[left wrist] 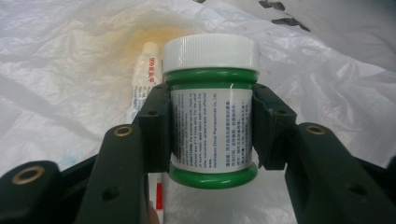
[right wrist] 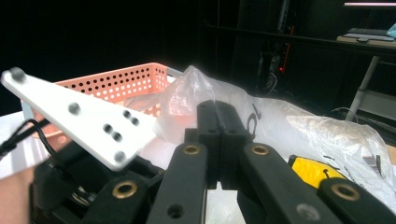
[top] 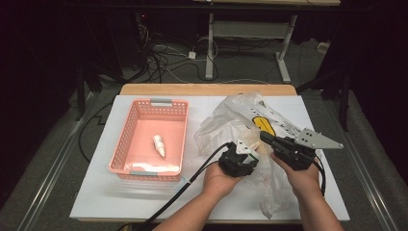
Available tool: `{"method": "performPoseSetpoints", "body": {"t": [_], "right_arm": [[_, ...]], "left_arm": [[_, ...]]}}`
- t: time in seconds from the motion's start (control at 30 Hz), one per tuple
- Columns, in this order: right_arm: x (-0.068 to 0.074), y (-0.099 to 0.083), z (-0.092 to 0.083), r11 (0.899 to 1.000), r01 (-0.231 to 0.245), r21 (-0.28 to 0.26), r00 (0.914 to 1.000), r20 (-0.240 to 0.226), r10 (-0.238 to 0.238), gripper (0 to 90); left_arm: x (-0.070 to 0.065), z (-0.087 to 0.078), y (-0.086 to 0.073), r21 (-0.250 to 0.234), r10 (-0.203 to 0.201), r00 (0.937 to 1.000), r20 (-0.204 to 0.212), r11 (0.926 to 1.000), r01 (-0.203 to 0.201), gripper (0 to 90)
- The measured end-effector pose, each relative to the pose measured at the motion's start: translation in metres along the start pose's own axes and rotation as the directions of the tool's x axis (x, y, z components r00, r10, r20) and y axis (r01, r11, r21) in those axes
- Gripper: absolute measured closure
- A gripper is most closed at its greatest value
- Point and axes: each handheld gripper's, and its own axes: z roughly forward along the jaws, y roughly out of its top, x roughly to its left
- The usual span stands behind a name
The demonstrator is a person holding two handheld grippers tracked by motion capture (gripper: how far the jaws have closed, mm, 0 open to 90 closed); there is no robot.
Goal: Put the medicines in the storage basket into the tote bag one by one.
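A green jar (left wrist: 210,130) with a white ribbed lid and a printed label stands upright between my left gripper's (left wrist: 210,100) pads, which press on its sides. Behind it a small white tube (left wrist: 145,70) lies on the crumpled plastic bag (left wrist: 70,93). From above, my left gripper (top: 251,148) sits at the bag's (top: 231,115) near edge. My right gripper (top: 265,136) is just right of it, jaws together over the bag. In the right gripper view the film (right wrist: 191,88) rises in a peak at the closed tips (right wrist: 217,107), so the bag looks pinched.
A pink perforated basket (top: 122,139) stands on the white board at the left, with a small white item (top: 159,145) inside. A yellow printed patch (top: 263,125) shows on the bag. The left gripper's grey plate (right wrist: 79,116) lies close beside the right jaws.
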Motion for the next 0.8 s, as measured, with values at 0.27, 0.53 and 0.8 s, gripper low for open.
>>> {"method": "performPoseSetpoints", "body": {"t": [0.27,0.53,0.8], "right_arm": [[-0.003,-0.001,-0.001,1.0,-0.007,0.002,1.0,0.003,0.007,90.0],[-0.004,-0.002,-0.002,1.0,-0.007,-0.001,1.0,0.003,0.007,90.0],[-0.003,-0.002,-0.001,1.0,-0.01,0.003,0.9999,0.002,0.01,90.0]], "left_arm": [[-0.001,0.019,0.004,0.019,-0.007,0.9999,-0.013,0.9998,0.007,53.8],[-0.002,0.032,0.001,0.041,-0.015,0.9998,-0.011,0.999,0.016,53.6],[-0.001,0.034,0.001,0.029,-0.03,0.9995,-0.001,0.9991,0.03,53.5]]}}
